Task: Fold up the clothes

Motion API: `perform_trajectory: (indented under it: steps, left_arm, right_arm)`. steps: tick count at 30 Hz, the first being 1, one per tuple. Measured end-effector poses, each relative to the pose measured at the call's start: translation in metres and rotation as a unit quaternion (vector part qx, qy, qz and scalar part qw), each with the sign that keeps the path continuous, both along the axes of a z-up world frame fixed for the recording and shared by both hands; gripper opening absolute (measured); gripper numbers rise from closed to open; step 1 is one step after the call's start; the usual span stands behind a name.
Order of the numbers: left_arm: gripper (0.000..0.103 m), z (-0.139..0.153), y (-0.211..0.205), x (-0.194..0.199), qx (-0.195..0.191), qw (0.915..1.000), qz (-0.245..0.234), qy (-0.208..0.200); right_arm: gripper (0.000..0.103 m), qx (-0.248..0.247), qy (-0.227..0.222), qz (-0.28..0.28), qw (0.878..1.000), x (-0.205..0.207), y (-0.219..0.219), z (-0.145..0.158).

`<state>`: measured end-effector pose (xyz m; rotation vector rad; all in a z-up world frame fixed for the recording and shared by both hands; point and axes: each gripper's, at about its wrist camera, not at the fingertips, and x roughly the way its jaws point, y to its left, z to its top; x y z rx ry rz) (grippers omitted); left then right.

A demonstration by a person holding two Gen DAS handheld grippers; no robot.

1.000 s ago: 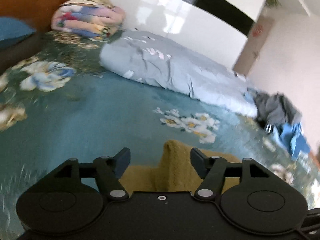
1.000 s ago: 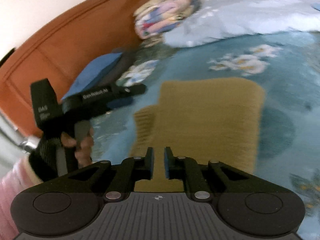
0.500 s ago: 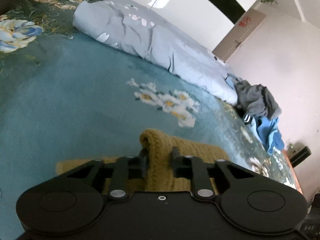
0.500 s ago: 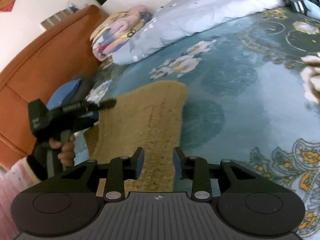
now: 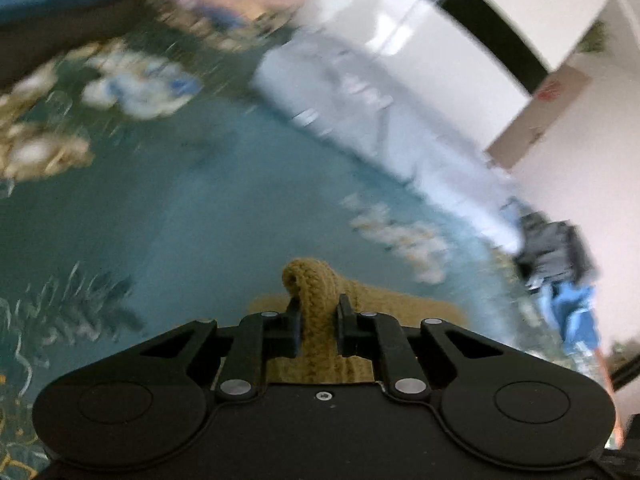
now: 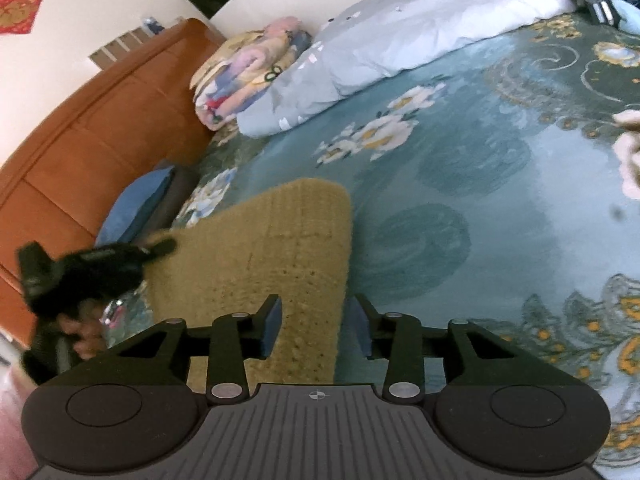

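Mustard knit sweater point(image 6: 288, 248) lies on the bed point(image 6: 460, 184). My left gripper point(image 5: 319, 320) fingers pinch a raised fold; my right gripper point(image 6: 313, 325) fingers, just opening, straddle its edge untouched. I lift slowly, keeping the edges aligned.

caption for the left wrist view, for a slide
Left gripper pinching a raised fold of the mustard knit sweater over the teal floral bedspread.

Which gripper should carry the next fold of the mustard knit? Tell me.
Left, probably. The left gripper is shut on a bunched edge of the mustard knit; the right gripper has just been opening and grips nothing.
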<state>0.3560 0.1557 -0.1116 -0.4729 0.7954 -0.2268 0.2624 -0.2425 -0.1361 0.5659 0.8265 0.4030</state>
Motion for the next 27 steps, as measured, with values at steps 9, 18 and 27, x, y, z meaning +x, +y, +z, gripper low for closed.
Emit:
perform_trajectory:
  steps: [9, 18, 27]
  left_arm:
    - [0.030, -0.004, 0.005, -0.016, -0.008, 0.9996, 0.023, -0.016]
    - [0.068, -0.006, -0.006, -0.065, 0.036, 0.9994, 0.003, 0.000]
    - [0.069, -0.041, -0.008, -0.069, -0.031, 0.9972, -0.012, 0.066]
  right_arm:
    - [0.041, -0.040, 0.011, 0.033, 0.999, 0.000, 0.018, -0.002]
    - [0.066, -0.002, 0.037, 0.013, 0.999, 0.020, 0.011, -0.015]
    - [0.066, 0.052, 0.086, 0.007, 0.995, 0.049, 0.012, -0.040]
